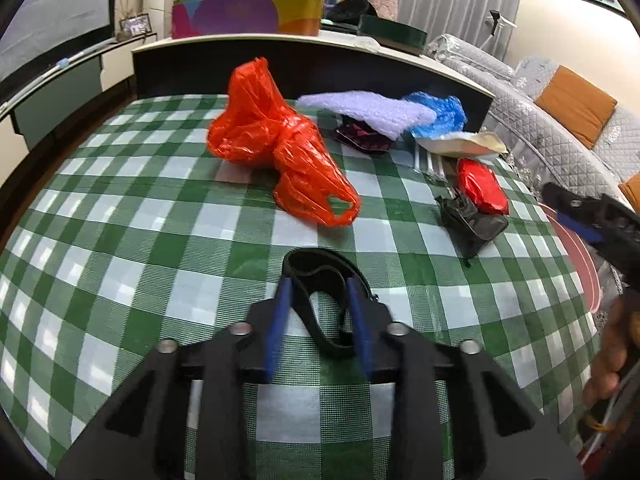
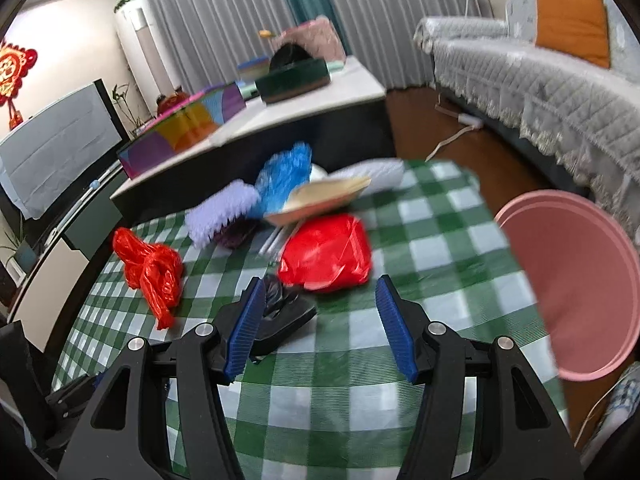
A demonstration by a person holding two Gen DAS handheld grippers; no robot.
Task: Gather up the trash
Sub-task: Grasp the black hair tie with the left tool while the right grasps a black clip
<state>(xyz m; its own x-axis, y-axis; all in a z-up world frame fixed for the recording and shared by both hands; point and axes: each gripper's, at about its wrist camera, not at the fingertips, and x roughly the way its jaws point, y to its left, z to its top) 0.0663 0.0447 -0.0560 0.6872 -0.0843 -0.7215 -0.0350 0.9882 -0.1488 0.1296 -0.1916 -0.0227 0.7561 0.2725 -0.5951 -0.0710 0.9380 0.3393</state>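
Observation:
My left gripper (image 1: 320,288) is shut on a black strap loop (image 1: 320,276) just above the green checked tablecloth (image 1: 140,240). Beyond it lie an orange plastic bag (image 1: 280,148), a lilac bubble wrap (image 1: 372,110), a blue bag (image 1: 440,114), a red packet (image 1: 482,186) and a crumpled black bag (image 1: 468,220). My right gripper (image 2: 320,312) is open and empty above the cloth (image 2: 340,400). The black bag (image 2: 280,312) lies by its left finger, the red packet (image 2: 326,258) just ahead. The orange bag (image 2: 150,268) is to the left.
A pink basin (image 2: 576,296) stands off the table's right edge; its rim shows in the left wrist view (image 1: 580,256). A dark cabinet (image 1: 304,64) with a colourful box (image 1: 248,12) rises behind the table. A grey sofa (image 2: 540,92) stands to the right.

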